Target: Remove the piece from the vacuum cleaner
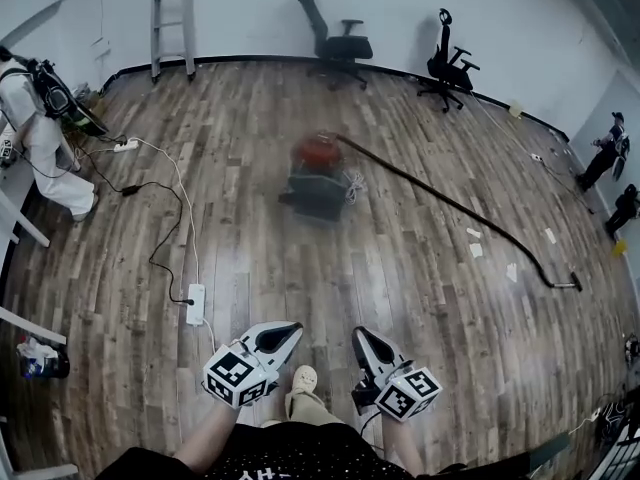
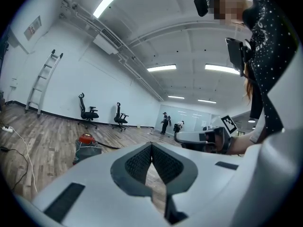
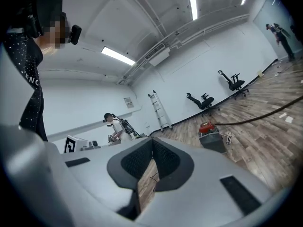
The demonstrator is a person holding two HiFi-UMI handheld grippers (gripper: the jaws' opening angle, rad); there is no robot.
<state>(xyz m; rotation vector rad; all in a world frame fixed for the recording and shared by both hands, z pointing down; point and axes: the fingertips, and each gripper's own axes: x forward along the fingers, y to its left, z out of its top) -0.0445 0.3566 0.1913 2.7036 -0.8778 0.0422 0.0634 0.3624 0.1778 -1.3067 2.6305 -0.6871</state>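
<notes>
Close above the wooden floor (image 1: 400,268), the left tongs (image 1: 288,330) and right tongs (image 1: 363,336) hang side by side, both closed on nothing. Well ahead stands the red vacuum cleaner (image 1: 318,173), its hose (image 1: 450,203) trailing right. Office chairs (image 1: 340,43) stand by the far wall.

Head view downward, both gripper views level; common ground: vacuum cleaner (image 1: 318,176)

The left gripper (image 1: 289,329) and the right gripper (image 1: 362,335) are held low, near the person's body, side by side, tips pointing to the far side. Both pairs of jaws are pressed together with nothing between them.
</notes>
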